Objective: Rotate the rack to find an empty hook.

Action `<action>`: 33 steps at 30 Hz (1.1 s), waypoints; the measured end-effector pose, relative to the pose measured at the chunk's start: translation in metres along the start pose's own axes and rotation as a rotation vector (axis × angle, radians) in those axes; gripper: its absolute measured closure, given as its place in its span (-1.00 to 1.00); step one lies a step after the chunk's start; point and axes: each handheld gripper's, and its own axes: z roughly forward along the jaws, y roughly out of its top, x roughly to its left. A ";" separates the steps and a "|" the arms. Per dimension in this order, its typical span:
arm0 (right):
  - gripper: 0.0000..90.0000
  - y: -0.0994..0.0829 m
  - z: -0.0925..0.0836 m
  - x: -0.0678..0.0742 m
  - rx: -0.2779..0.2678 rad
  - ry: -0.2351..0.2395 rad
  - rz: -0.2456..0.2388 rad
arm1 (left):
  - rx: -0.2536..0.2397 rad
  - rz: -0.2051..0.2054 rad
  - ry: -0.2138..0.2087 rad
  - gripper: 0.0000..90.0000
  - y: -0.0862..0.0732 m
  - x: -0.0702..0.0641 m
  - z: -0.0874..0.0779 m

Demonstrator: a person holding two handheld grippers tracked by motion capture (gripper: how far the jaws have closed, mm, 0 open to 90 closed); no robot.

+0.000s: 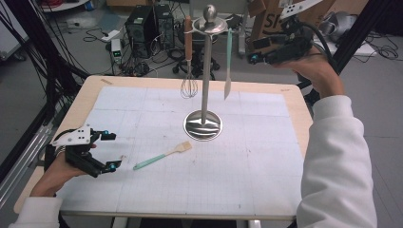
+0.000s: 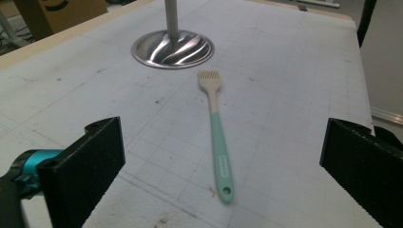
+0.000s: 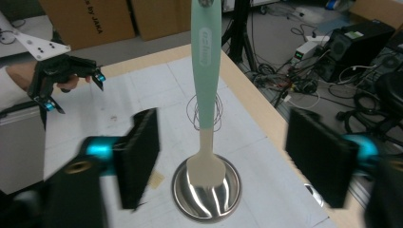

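A teal-handled pastry brush (image 1: 164, 155) (image 2: 217, 126) lies flat on the gridded mat, bristles toward the steel stand's base (image 1: 203, 125) (image 2: 172, 48) (image 3: 206, 187). My left gripper (image 1: 112, 151) (image 2: 222, 147) rests low at the mat's left, open, its jaws wide apart just short of the brush handle's end. A teal spatula (image 1: 228, 66) (image 3: 206, 95) and a wire whisk (image 1: 188, 80) (image 3: 216, 114) hang from the stand's top. My right gripper (image 1: 255, 50) (image 3: 228, 154) is held high to the right of the spatula, open and empty, with the spatula centred ahead of its jaws.
The mat covers a wooden table (image 1: 294, 109) with bare edges. Behind the table are computer cases (image 1: 147, 26), cables and cardboard boxes (image 3: 85, 19). The person's white sleeve (image 1: 340, 161) crosses the right side. The left gripper (image 3: 57, 76) appears far off in the right gripper view.
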 end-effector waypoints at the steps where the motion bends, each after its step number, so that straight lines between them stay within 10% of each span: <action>1: -0.08 0.001 -0.001 -0.001 -0.001 -0.013 -0.009 | 0.000 0.002 -0.001 -0.96 0.000 0.000 0.000; 12: 0.97 0.019 -0.001 -0.006 -0.041 -0.087 0.000 | 0.002 0.000 0.008 -0.96 -0.001 0.001 -0.002; 33: 0.98 0.049 0.014 -0.001 -0.026 0.013 -0.037 | 0.010 -0.004 0.016 -0.96 -0.002 0.003 -0.002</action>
